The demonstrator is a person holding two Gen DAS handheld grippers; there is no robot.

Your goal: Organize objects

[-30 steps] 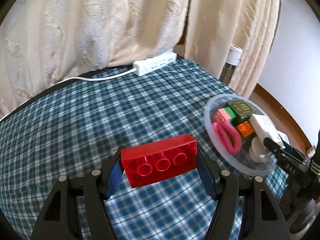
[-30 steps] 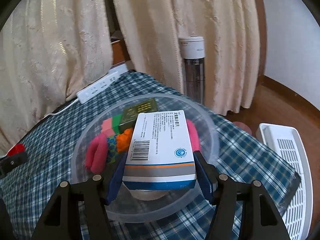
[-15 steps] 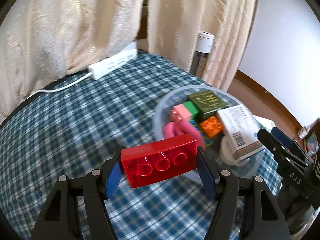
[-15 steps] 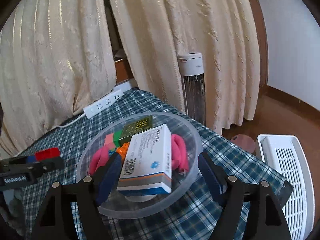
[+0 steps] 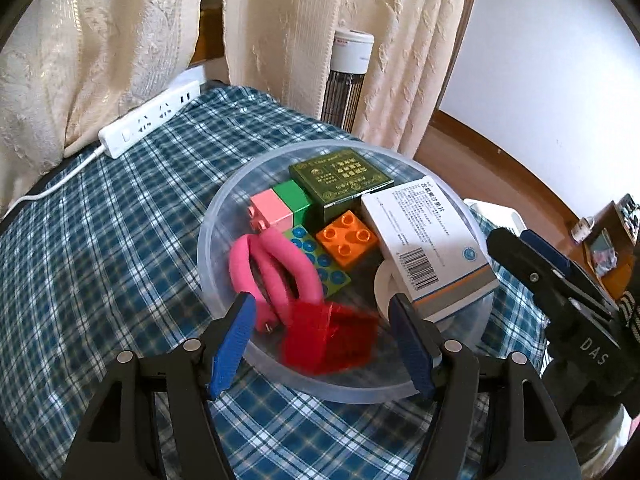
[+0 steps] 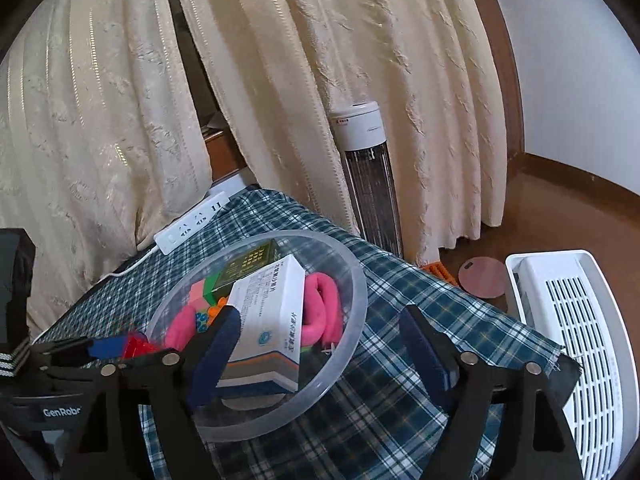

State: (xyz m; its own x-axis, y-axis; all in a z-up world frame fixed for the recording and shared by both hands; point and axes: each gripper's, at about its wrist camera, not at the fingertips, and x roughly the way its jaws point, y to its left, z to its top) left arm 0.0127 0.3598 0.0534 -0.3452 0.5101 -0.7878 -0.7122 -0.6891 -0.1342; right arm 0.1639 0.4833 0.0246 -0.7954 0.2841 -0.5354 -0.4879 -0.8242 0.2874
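A clear plastic bowl [image 5: 205,240] stands on the blue checked cloth. It holds a green box [image 5: 340,176], pink and green bricks [image 5: 280,208], an orange brick [image 5: 347,240], a pink loop [image 5: 276,268] and a white medicine box [image 5: 428,240]. My left gripper [image 5: 320,304] hangs over the bowl's near side, open. A red brick [image 5: 332,338] shows blurred between and below its pads, touching neither. My right gripper [image 6: 320,320] is drawn back from the bowl [image 6: 356,280], its jaws opening with nothing gripped. The white box [image 6: 272,312] lies free in the bowl.
A white power strip [image 5: 148,120] with its cable lies at the table's far edge under cream curtains. A tall white tower appliance [image 6: 368,184] stands behind the table. A white slatted basket [image 6: 572,340] sits on the floor right of the table corner.
My left gripper carried the red brick over the bowl, and the brick has left its pads. My right gripper let go of the white box, spread wider and drew back.
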